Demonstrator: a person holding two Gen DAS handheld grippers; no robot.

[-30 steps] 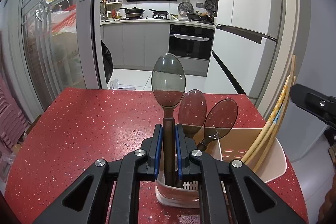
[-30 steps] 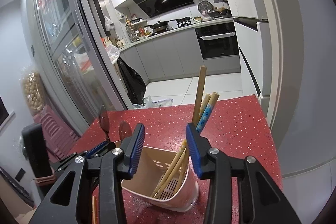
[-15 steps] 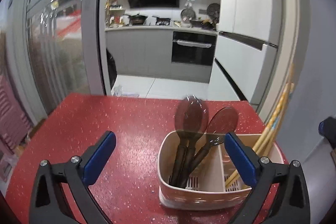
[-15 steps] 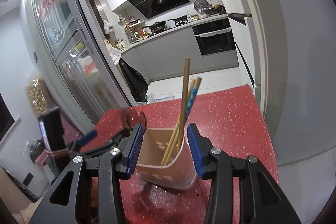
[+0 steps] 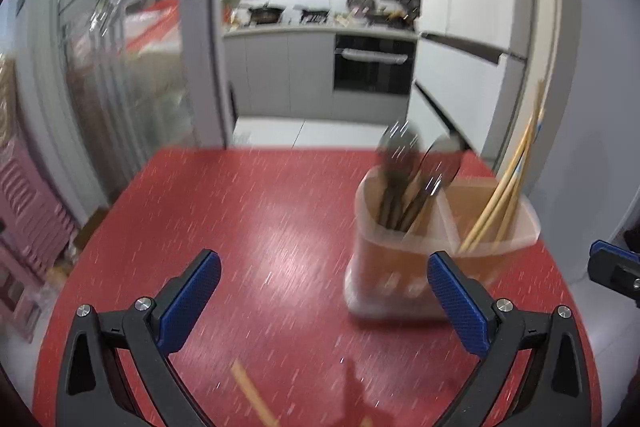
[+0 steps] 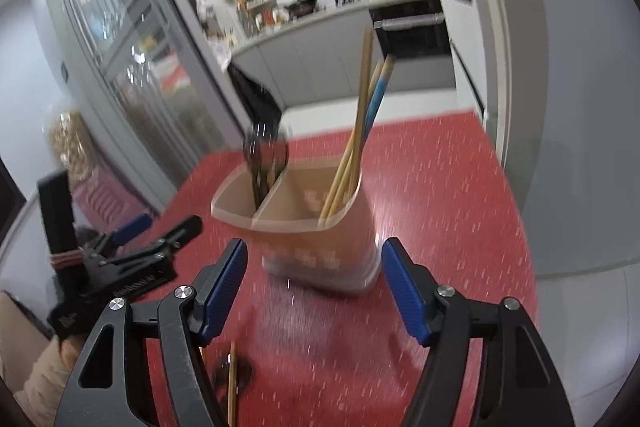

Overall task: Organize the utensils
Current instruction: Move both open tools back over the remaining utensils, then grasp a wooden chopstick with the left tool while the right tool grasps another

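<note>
With left gripper [image 5: 324,303] wide and empty, right gripper [image 6: 314,287] opening emptily, straddle the loose chopstick [image 6: 232,383] below the fingers squarely.

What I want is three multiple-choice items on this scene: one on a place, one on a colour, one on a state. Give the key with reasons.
1. The upright chopsticks stand in:
A) the holder compartment beside the spoons
B) the same compartment as the spoons
C) a drawer

2. The table top is:
A) white
B) green
C) red

3. The left gripper is:
A) shut on a spoon
B) open, holding nothing
C) shut on the holder

Key: 1 A, a divider parts the chopsticks from the spoons. 2 C, the surface is speckled red. 3 B, its blue pads stand wide apart over bare table.
</note>
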